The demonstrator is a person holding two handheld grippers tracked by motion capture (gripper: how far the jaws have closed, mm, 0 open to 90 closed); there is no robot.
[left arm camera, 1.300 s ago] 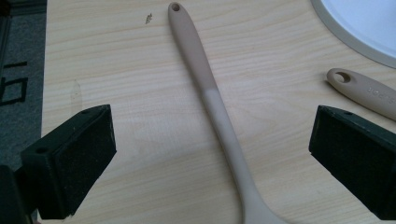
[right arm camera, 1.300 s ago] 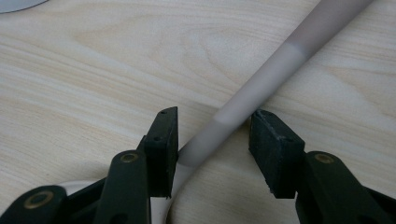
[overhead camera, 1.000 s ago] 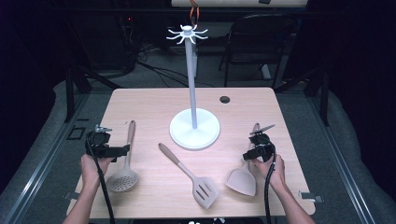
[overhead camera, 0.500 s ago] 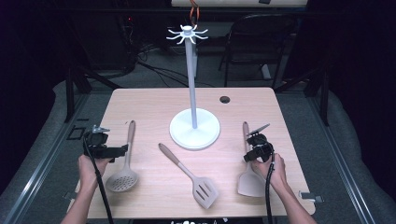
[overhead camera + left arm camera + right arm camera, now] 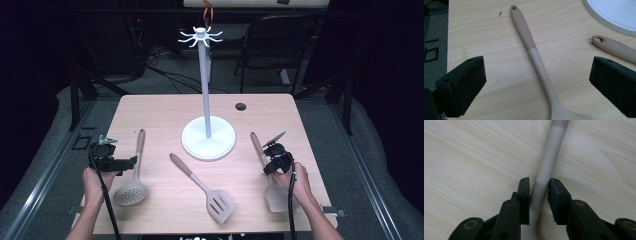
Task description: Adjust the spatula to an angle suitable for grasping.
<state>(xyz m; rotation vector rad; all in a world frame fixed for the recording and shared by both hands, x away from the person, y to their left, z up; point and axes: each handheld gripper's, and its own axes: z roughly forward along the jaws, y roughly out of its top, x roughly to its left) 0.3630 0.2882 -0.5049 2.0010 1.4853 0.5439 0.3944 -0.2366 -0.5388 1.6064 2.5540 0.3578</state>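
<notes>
Left gripper [image 5: 131, 161] at table's 8 o'clock, jaws spread wide, straddling skimmer [image 5: 133, 177] handle without touching. Slotted turner [image 5: 205, 191] lies at 6 o'clock. White hook stand [image 5: 207, 136] at center. Right gripper [image 5: 537, 195] at 4 o'clock, jaws pinching spatula [image 5: 270, 182] handle on the table [image 5: 160, 112].

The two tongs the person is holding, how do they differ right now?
The left tongs stand wide open, their jaws far apart on either side of the skimmer's handle without touching it. The right tongs are closed on the spatula's handle, jaws pressed to both sides. The left sits beside its utensil; the right is right over its own. Both are hand-held, black-jawed, low over the table.
</notes>
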